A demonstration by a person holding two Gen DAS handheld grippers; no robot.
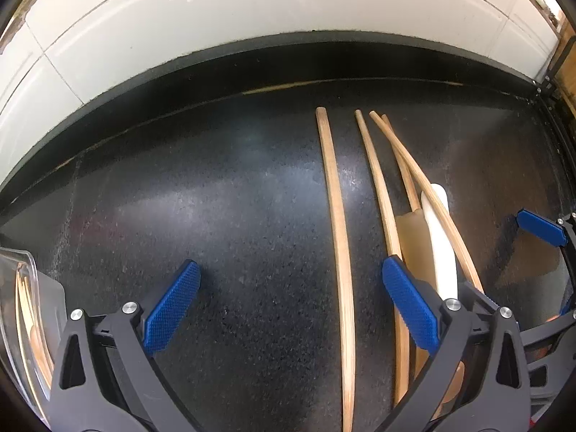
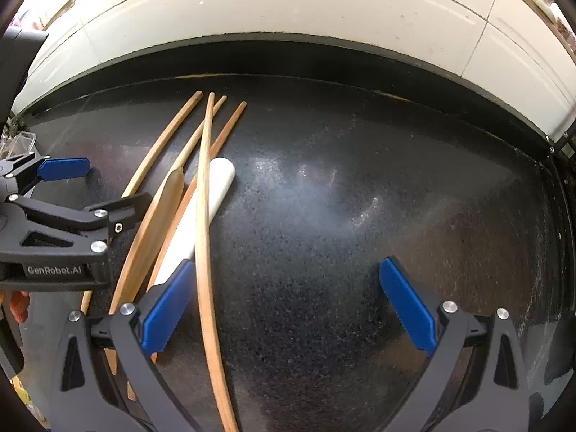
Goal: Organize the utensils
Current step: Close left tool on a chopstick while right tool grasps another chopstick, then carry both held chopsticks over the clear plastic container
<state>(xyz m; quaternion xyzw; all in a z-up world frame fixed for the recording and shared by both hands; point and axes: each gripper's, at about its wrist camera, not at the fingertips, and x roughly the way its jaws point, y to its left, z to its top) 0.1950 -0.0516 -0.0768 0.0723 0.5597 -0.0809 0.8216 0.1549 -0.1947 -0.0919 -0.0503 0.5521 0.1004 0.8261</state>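
Several long wooden utensil handles lie loose on the speckled black table, so most of the sorting looks undone. Between the fingers of the left gripper runs one single pale wooden stick, apart from the others; its jaws stand wide and hold nothing. Just beyond its right finger lies a small heap: more wooden sticks, a flat translucent beige spatula blade and a white rounded plastic handle, crossing and touching one another.

At the far left of that gripper stands a clear plastic container with a few thin wooden pieces already inside, which suggests that a first part of the job is done; how many, I cannot tell.

From the right gripper, also spread wide and empty, the same heap lies to the left, with one stick passing just inside its left finger. Ahead and to its right, only bare table shows.

On the side of the left gripper, white lettering reads "GenRobot.AI". No other writing is legible.
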